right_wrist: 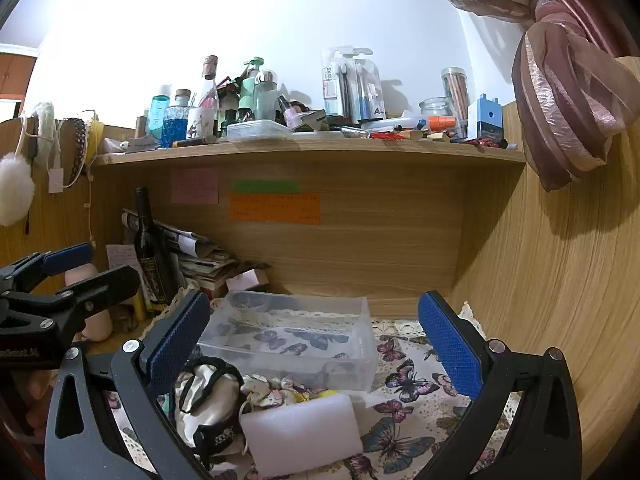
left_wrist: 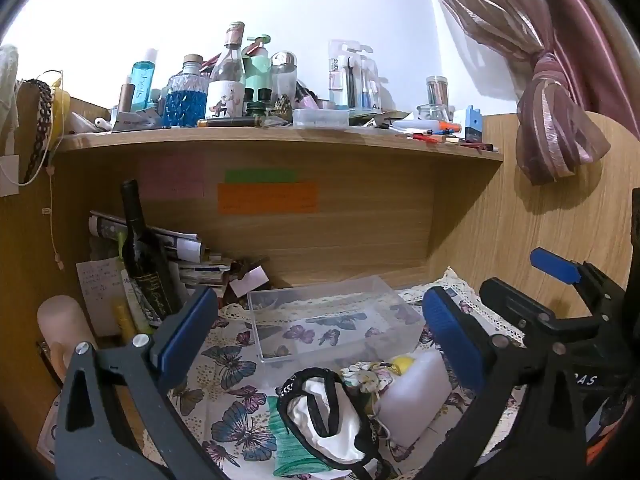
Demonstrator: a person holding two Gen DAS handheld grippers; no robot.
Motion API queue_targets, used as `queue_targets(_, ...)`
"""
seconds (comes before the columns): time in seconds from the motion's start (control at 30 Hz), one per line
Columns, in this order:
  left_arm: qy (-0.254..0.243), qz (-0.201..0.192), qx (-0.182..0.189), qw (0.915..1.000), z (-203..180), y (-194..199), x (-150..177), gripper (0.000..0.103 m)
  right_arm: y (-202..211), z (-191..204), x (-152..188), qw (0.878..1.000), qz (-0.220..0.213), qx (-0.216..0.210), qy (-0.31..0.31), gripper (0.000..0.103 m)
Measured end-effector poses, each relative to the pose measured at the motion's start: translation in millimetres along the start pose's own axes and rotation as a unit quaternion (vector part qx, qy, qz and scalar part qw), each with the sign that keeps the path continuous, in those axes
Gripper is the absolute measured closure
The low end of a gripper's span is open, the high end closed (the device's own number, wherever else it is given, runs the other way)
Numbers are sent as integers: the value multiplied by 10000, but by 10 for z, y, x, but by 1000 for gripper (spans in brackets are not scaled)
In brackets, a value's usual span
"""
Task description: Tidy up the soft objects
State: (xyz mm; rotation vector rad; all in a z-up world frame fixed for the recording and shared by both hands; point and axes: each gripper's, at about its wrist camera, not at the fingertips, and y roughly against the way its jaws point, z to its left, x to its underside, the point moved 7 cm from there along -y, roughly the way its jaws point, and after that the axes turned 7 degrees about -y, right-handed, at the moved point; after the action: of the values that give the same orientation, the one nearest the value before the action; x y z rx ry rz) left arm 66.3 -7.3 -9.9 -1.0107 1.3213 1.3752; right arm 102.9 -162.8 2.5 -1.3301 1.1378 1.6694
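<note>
A pile of soft things lies on the butterfly cloth (left_wrist: 232,372) in front of an empty clear plastic box (left_wrist: 332,320): a white satin item with black trim (left_wrist: 328,412), a green knit cloth (left_wrist: 288,444), a floral fabric piece (left_wrist: 364,376), a yellow ball (left_wrist: 402,363) and a white foam block (left_wrist: 416,396). My left gripper (left_wrist: 320,336) is open above the pile. In the right wrist view my right gripper (right_wrist: 316,348) is open over the foam block (right_wrist: 304,432), the satin item (right_wrist: 208,400) and the box (right_wrist: 292,336).
A dark wine bottle (left_wrist: 144,256) and stacked papers (left_wrist: 188,256) stand at the back left of the desk. The shelf above (left_wrist: 280,140) is crowded with bottles and stationery. A tied curtain (left_wrist: 552,120) hangs at the right. Wooden walls enclose the desk.
</note>
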Motion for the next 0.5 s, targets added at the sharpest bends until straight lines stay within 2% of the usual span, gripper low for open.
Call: queue_targets(0.5, -43, -52, -39, 10000, -25, 14, -2, 0, 7, 3, -14, 10000, -1, -2, 10, 0)
